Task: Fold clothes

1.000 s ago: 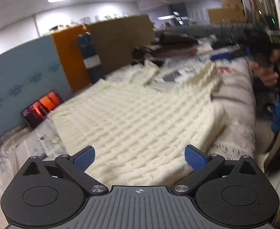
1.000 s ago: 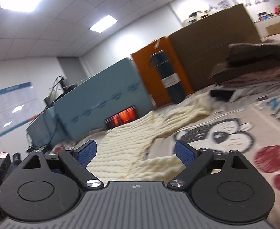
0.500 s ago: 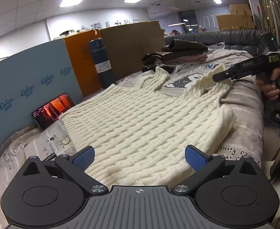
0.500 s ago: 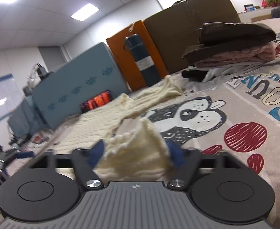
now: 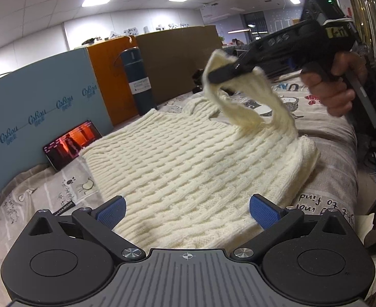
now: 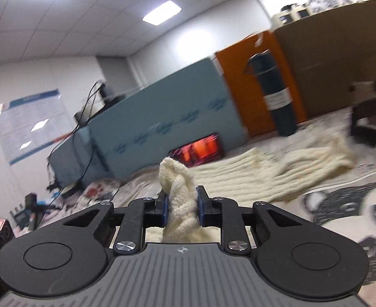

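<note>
My right gripper (image 6: pixel 181 206) is closing its blue pads on the sleeve (image 6: pixel 179 192) of the cream cable-knit sweater (image 5: pixel 188 174), which a second ago lay flat; it now hangs lifted above the printed bedsheet (image 5: pixel 326 138), probably ready to fold inward, though blur hides the cuff. My left gripper (image 5: pixel 186 211) waits unclenched over the hem at the sheet's near edge.

Open bedspread (image 5: pixel 323 138) right of the sweater (image 5: pixel 188 168); bottle (image 5: pixel 139 81), phone (image 5: pixel 72 143) and panels (image 5: pixel 34 112) along its far side.
</note>
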A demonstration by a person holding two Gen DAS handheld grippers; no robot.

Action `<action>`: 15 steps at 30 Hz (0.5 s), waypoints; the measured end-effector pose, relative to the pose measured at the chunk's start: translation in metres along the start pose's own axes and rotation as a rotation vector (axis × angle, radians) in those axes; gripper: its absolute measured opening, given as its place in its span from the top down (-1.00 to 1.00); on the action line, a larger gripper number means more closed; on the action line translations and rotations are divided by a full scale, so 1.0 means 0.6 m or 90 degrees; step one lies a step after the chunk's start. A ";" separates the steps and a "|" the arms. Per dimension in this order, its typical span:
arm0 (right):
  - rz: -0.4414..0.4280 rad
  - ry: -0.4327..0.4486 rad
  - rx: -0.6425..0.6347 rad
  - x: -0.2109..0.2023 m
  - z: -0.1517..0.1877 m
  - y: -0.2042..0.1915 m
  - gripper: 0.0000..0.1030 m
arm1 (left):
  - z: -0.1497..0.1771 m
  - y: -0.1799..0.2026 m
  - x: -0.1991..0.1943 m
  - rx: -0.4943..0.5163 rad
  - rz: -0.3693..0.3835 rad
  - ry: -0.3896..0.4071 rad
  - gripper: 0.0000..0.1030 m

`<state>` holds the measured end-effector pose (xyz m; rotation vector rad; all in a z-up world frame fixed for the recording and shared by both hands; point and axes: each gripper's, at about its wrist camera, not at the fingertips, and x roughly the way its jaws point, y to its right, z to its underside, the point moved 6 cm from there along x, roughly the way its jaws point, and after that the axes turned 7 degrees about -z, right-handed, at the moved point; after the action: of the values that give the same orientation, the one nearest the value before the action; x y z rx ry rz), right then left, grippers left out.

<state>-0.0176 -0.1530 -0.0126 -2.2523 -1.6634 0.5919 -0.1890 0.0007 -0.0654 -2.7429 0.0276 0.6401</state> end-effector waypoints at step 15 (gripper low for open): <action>-0.102 -0.155 -0.066 0.058 0.077 -0.083 -0.87 | -0.016 -0.013 -0.023 -0.021 0.001 0.056 -1.00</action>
<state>-0.0728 -0.1056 -0.0360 -2.1582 -2.0122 0.7829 -0.1966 0.0043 -0.0486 -2.8008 0.0389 0.5251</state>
